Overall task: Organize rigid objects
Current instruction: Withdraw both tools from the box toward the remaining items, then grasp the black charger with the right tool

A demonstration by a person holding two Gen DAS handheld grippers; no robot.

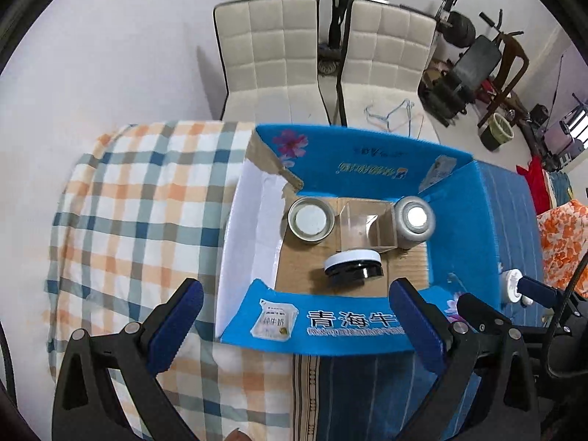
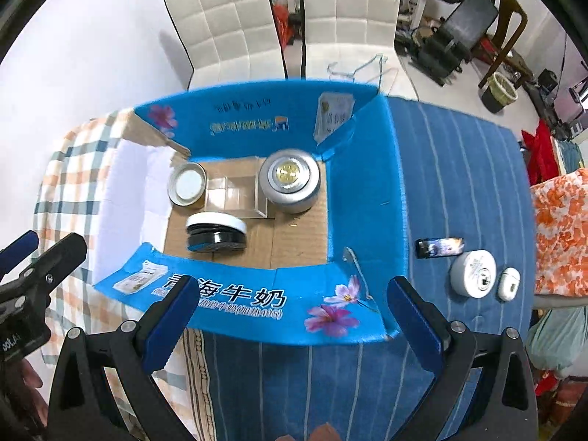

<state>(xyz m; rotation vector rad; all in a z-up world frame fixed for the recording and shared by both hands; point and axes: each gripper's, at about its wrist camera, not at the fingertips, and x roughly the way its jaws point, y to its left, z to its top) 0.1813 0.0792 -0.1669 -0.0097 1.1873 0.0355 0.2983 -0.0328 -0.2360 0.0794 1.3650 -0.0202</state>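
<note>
An open blue cardboard box (image 1: 455, 228) (image 2: 364, 198) sits on the bed. Inside it lie a round tin (image 1: 311, 220) (image 2: 187, 184), a clear plastic cube (image 1: 365, 226) (image 2: 235, 193), a silver can (image 1: 414, 222) (image 2: 292, 180) and a black jar with a white lid (image 1: 353, 265) (image 2: 216, 232). Right of the box on the blue striped cloth rest a small dark lighter-like item (image 2: 440, 247), a round white container (image 2: 474, 273) (image 1: 512, 286) and a white earbud case (image 2: 509, 283). My left gripper (image 1: 296, 321) hangs open over the box's near flap. My right gripper (image 2: 294, 319) is open and empty too.
A checked orange and blue blanket (image 1: 139, 198) covers the bed's left side. Two white padded chairs (image 1: 272, 58) (image 2: 349, 18) stand behind the box, with wire hangers (image 1: 393, 114) on one seat. Exercise gear (image 1: 466, 73) and a bin (image 2: 500, 92) stand at the far right.
</note>
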